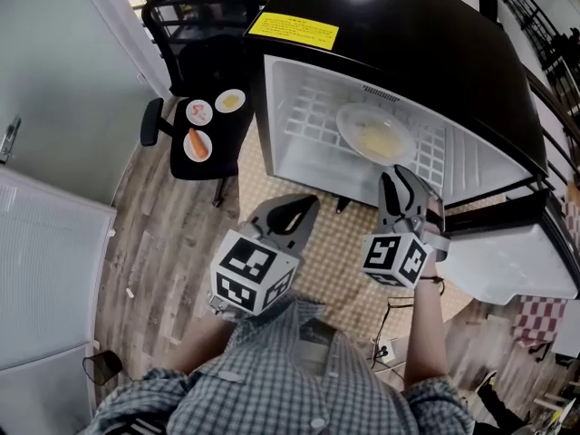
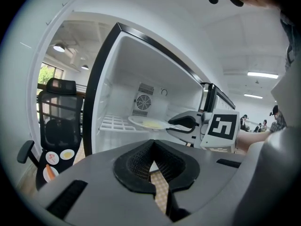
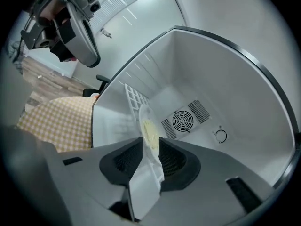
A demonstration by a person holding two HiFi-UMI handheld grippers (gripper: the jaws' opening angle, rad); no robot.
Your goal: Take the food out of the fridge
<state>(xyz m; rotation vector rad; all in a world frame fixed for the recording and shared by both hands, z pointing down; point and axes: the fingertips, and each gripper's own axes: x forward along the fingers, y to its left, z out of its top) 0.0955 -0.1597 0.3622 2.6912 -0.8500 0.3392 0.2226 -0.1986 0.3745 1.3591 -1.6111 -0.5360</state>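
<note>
The small black fridge (image 1: 399, 25) stands open, and a white plate of pale yellow food (image 1: 374, 135) lies on its wire shelf (image 1: 313, 116). My right gripper (image 1: 391, 174) reaches into the fridge. Its jaws are apart and straddle the plate's near rim (image 3: 146, 126) with the pads not clamped; the left gripper view shows the same right gripper (image 2: 170, 125) at the plate (image 2: 146, 123). My left gripper (image 1: 302, 205) hangs in front of the fridge, lower left of the plate, shut and empty (image 2: 153, 143).
A black office chair (image 1: 204, 57) left of the fridge carries three small plates of food (image 1: 198, 143). The fridge door (image 1: 507, 261) hangs open at the right. A checkered mat (image 1: 340, 243) lies on the wood floor before the fridge. A white cabinet (image 1: 45, 270) stands at far left.
</note>
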